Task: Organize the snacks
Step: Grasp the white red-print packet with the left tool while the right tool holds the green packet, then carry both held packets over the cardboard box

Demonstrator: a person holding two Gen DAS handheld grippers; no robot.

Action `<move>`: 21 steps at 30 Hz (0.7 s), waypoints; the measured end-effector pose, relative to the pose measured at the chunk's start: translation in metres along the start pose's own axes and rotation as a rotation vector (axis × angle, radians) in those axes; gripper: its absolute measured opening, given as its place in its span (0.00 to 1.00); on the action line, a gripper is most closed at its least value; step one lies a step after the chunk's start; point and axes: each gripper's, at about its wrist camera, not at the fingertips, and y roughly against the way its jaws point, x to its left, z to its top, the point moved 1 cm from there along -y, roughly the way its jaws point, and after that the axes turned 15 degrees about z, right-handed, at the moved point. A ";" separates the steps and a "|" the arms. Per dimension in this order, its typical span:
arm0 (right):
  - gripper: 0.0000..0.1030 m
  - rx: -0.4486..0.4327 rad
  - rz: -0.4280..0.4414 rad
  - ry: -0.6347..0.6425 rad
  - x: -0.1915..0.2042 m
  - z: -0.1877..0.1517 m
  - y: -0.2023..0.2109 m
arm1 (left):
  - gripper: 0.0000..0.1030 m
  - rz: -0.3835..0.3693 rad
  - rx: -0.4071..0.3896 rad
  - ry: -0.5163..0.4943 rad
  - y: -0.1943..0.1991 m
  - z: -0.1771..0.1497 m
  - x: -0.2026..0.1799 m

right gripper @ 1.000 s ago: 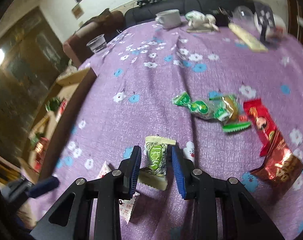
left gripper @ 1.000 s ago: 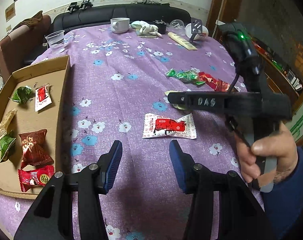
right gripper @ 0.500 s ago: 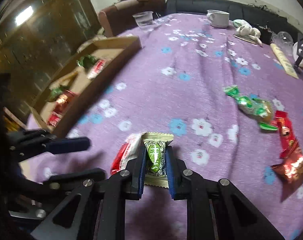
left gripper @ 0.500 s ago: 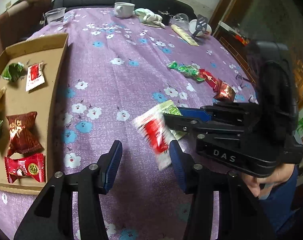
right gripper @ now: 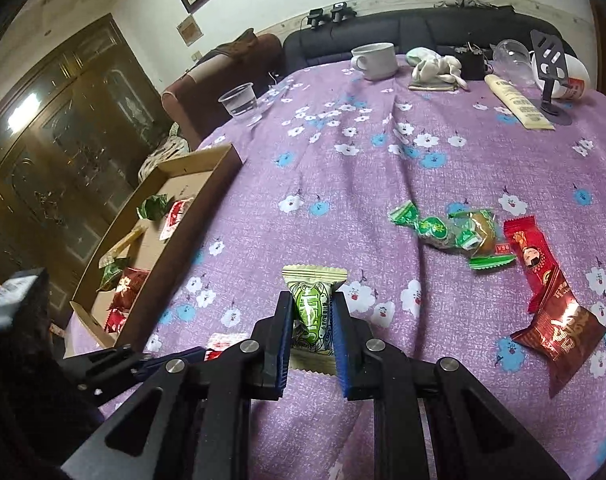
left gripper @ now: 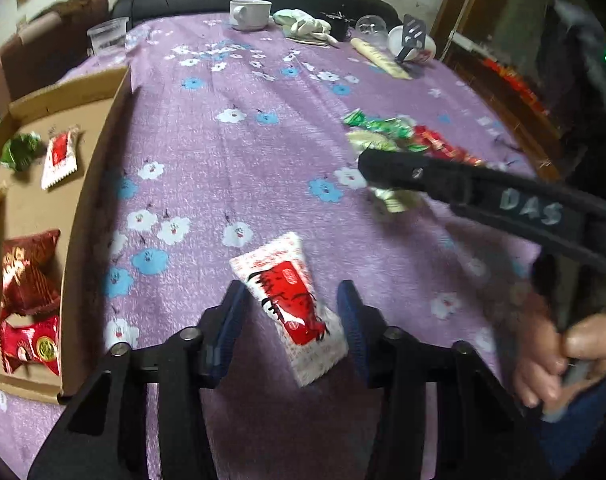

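Cardboard tray (left gripper: 103,128): at the table's left edge, holding several wrapped snacks.
Left gripper (left gripper: 291,320): jaws closing around the red-and-white packet (left gripper: 291,304); pads not yet pressing it.
Right gripper (right gripper: 313,320): clenched on the green packet (right gripper: 311,308).
Loose snacks (right gripper: 455,232): toward the table's right edge.

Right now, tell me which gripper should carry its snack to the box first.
Right. The right gripper is already shut on the green snack, ready to carry. The left gripper is closing round the red-and-white packet, not yet clamped, though the box lies nearer it.
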 end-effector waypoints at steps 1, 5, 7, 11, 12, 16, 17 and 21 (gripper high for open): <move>0.18 -0.002 -0.003 0.007 0.001 0.000 0.000 | 0.28 0.035 -0.020 -0.021 0.000 -0.002 -0.003; 0.18 -0.004 -0.011 0.022 0.005 -0.001 0.000 | 0.24 0.071 -0.049 -0.052 0.003 -0.005 -0.006; 0.18 -0.007 -0.010 0.030 0.007 -0.002 -0.001 | 0.20 0.058 -0.056 -0.051 0.005 -0.005 -0.004; 0.18 -0.016 -0.012 0.044 0.010 -0.002 0.000 | 0.20 0.047 -0.082 -0.033 0.011 -0.003 0.002; 0.18 -0.017 -0.010 0.045 0.010 -0.002 0.000 | 0.20 0.049 -0.090 -0.029 0.013 -0.002 0.004; 0.18 -0.020 -0.019 0.053 0.011 -0.003 0.000 | 0.20 0.057 -0.115 -0.006 0.017 0.001 0.010; 0.18 -0.018 -0.021 0.055 0.011 -0.003 -0.001 | 0.20 0.052 -0.117 0.005 0.018 0.002 0.013; 0.18 -0.012 -0.028 0.065 0.013 -0.004 -0.004 | 0.20 0.052 -0.131 0.035 0.022 0.006 0.024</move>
